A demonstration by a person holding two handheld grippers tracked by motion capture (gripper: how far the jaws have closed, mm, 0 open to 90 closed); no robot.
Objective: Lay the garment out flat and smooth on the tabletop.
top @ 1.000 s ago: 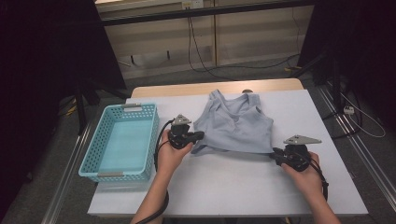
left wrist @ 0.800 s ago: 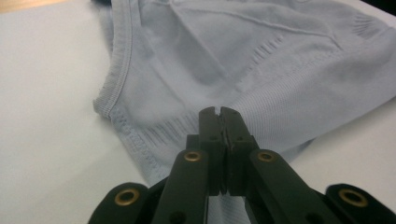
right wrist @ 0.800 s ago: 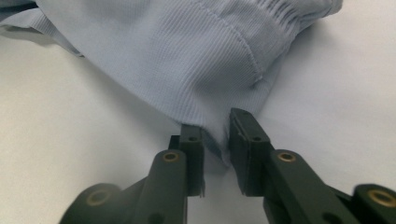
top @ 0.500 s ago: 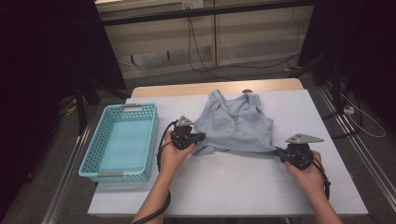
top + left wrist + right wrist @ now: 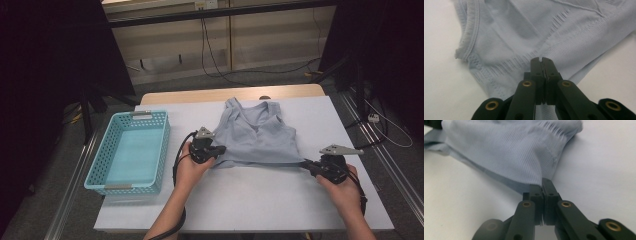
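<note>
So the setup was a white bench [image 5: 260, 200] in a dim room, with a pale wall panel behind it, some cables trailing over the grey floor, and dark frames off to either side. A light blue tank top [image 5: 257, 135] lay spread flat on the bench a bit right of middle, straps pointing toward the far edge and hem toward the person. Off to the left sat a turquoise plastic basket [image 5: 107, 165] with a perforated wall, near the top but not touching it. The left gripper [image 5: 216, 150] was at the top's lower-left hem corner, and in the left gripper view [image 5: 541, 61] its jaws were pressed together with the ribbed hem fabric pinched between them, the armhole edge curving away up to the left. The right gripper [image 5: 306, 164] was over at the lower-right hem corner, and the right gripper view [image 5: 541, 183] showed its jaws clamped closed on the very corner of the cloth, which rose up from the tips a little instead of lying flat. Between the two grippers the hem ran pretty much as a straight line. The left hand [image 5: 190, 167] and right hand [image 5: 342, 187] each came in from the near edge, and a black cable looped from the left gripper down along the forearm.
</note>
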